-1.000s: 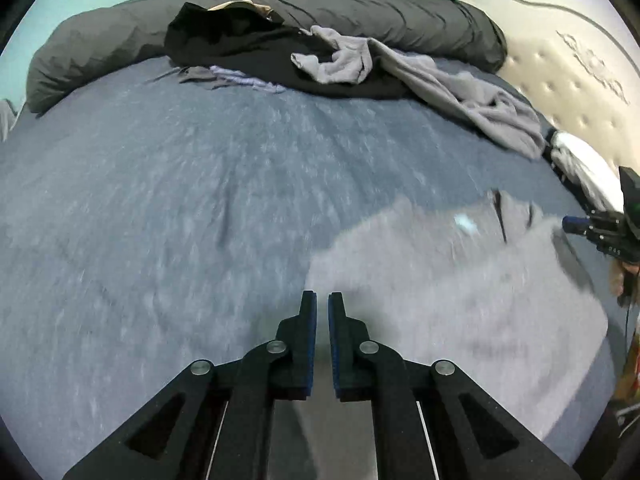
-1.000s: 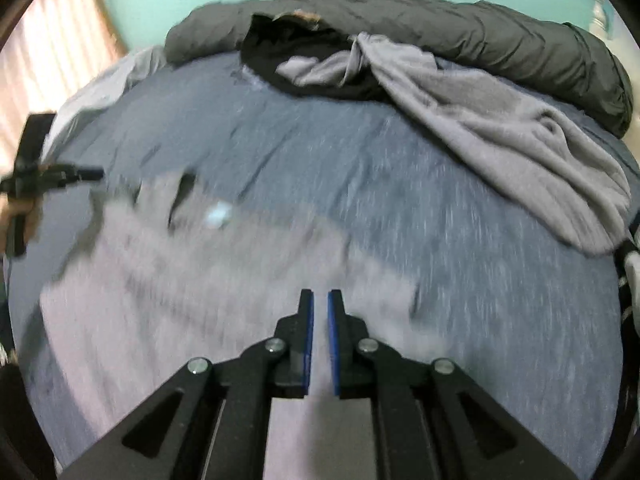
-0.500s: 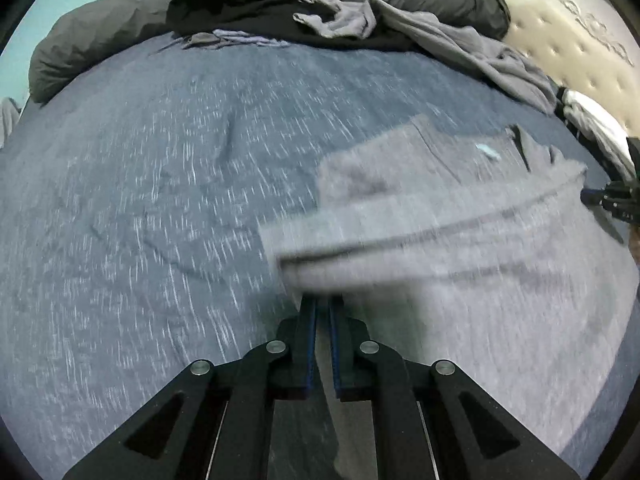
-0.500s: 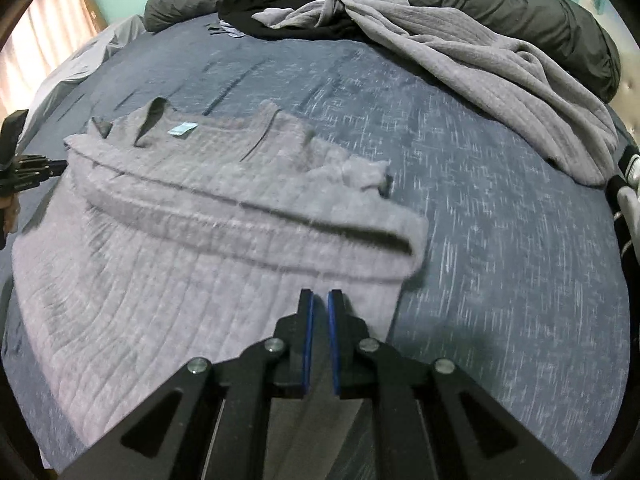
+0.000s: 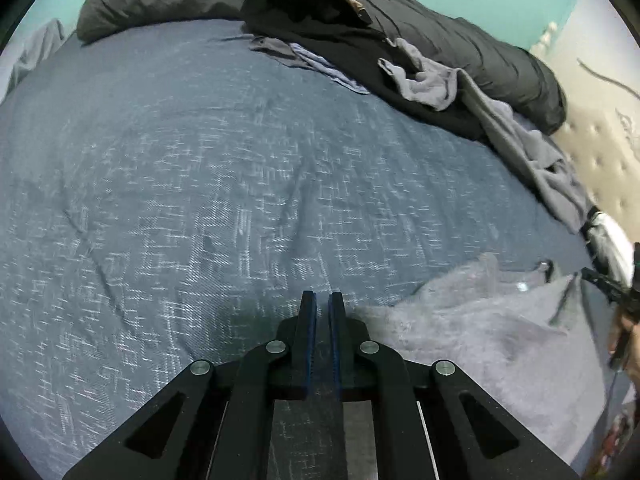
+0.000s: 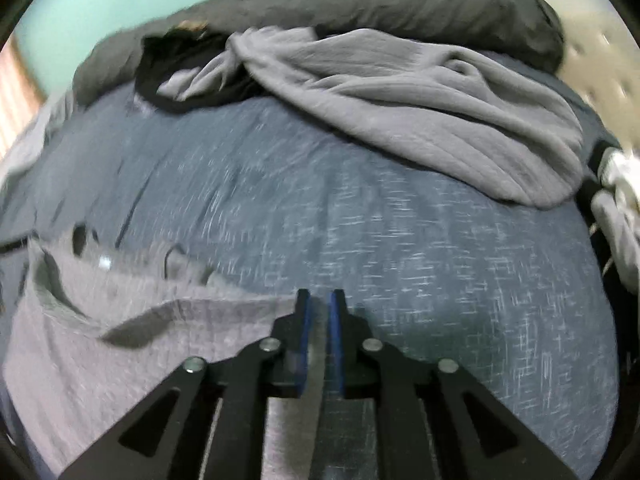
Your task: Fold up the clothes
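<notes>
A grey knit sweater (image 5: pixel 480 320) lies folded on the blue bedspread (image 5: pixel 200 200), its collar and label on the far side. My left gripper (image 5: pixel 322 294) hangs low over the bedspread just off the sweater's left edge. Its jaws are opening by a narrow gap, and only bedspread shows between them. In the right wrist view the sweater (image 6: pixel 120 320) spreads out to the left. My right gripper (image 6: pixel 320 292) sits at its right edge, jaws also opening, pads not pressing on cloth. The right gripper (image 5: pixel 604 280) also shows at the far right of the left wrist view.
A dark grey duvet (image 5: pixel 400 12) is rolled along the far side of the bed. On it lie a black garment (image 5: pixel 320 28) and a crumpled light grey garment (image 6: pixel 400 100). A tufted headboard (image 5: pixel 600 140) and white cloth (image 6: pixel 616 200) are at the right.
Both grippers held the sweater's edge shut and carried it forward over itself. Now the edge lies on the bed, both jaws have parted slightly, and each gripper has shifted outward and lower.
</notes>
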{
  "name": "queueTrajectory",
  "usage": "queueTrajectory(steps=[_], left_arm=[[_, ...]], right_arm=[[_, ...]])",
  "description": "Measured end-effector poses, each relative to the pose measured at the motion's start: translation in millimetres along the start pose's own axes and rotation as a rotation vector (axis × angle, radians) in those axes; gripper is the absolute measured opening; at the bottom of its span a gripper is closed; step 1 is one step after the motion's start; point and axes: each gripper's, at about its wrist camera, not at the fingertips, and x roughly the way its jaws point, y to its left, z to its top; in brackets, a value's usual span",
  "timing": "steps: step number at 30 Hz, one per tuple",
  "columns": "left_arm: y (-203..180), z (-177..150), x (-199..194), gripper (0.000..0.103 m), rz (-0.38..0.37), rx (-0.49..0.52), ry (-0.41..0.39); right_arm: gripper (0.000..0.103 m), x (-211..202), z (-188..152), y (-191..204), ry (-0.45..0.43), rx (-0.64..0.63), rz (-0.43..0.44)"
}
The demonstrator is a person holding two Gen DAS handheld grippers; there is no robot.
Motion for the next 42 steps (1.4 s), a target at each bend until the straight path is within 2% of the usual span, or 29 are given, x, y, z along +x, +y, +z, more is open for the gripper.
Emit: queueTrajectory(steps=[1, 3, 4, 9, 11, 12, 14, 15, 17, 18, 19, 21, 25, 29, 33, 38, 41, 42], left_arm=[[-1.9, -3.3, 1.5, 0.030, -0.003, 0.015, 0.008], [-3.6, -8.6, 4.2, 0.049, -0.006, 0.038, 0.014], [-4.1, -11.4, 6.4, 0.050, -0.016, 0.040, 0.016], [-1.5, -17.7, 7.7, 0.048, -0.066, 0.002, -0.002], [-3.2, -19.5, 4.3, 0.038, -0.078, 0.003, -0.019], [-3.9, -21.0, 1.7, 0.031, -0.085, 0.006, -0.024], [-5.0, -21.4, -2.3, 0.030, -0.093, 0.001, -0.041], [-4.2, -21.3, -5.5, 0.030, -0.109, -0.011, -0.054], [-0.5, -22.0, -13.0, 0.032, -0.142, -0.042, -0.085], [1.5, -22.4, -17.4, 0.032, -0.152, -0.055, -0.106], [1.7, -22.4, -19.1, 0.037, -0.157, -0.058, -0.114], [-0.6, -22.1, -17.8, 0.044, -0.156, -0.046, -0.106], [-4.8, -20.9, -11.7, 0.044, -0.164, -0.040, -0.081], [2.9, -22.8, -12.3, 0.044, -0.175, -0.089, -0.080], [11.8, -27.0, -10.6, 0.050, -0.159, -0.129, -0.070], [4.1, -34.5, -0.5, 0.050, -0.144, -0.077, -0.016], [5.1, -34.6, 4.0, 0.049, -0.161, -0.092, -0.006], [4.7, -34.6, 4.0, 0.037, -0.169, -0.091, -0.009]], right_arm=[[0.030, -0.1, -2.6, -3.6, 0.003, 0.011, 0.015], [0.040, 0.1, -8.4, -10.8, 0.011, 0.036, 0.048], [0.040, 1.6, -12.6, -14.3, 0.020, 0.056, 0.073], [0.040, 8.6, -21.8, -16.0, 0.038, 0.133, 0.139], [0.040, 9.5, -20.0, -10.9, 0.036, 0.111, 0.135], [0.037, 9.5, -18.8, -9.6, 0.037, 0.099, 0.130], [0.024, 8.3, -17.7, -7.5, 0.031, 0.091, 0.145], [0.016, 7.2, -16.9, -6.3, 0.025, 0.087, 0.148], [0.013, 2.9, -16.5, -3.0, 0.006, 0.070, 0.142], [0.008, 1.4, -17.4, -2.4, 0.000, 0.066, 0.143], [0.006, -0.5, -18.3, -1.8, -0.010, 0.060, 0.142], [0.005, -1.6, -19.2, -1.7, -0.017, 0.057, 0.145], [0.003, -6.1, -21.0, -3.9, -0.034, 0.066, 0.141], [0.003, -10.8, -19.9, -3.0, -0.051, 0.056, 0.138], [0.003, -15.1, -19.6, -5.5, -0.067, 0.056, 0.133], [0.003, -13.1, -23.2, -9.0, -0.067, 0.065, 0.120], [0.003, -11.6, -25.6, -10.2, -0.073, 0.079, 0.126], [0.003, -11.2, -26.2, -10.4, -0.073, 0.082, 0.128]])
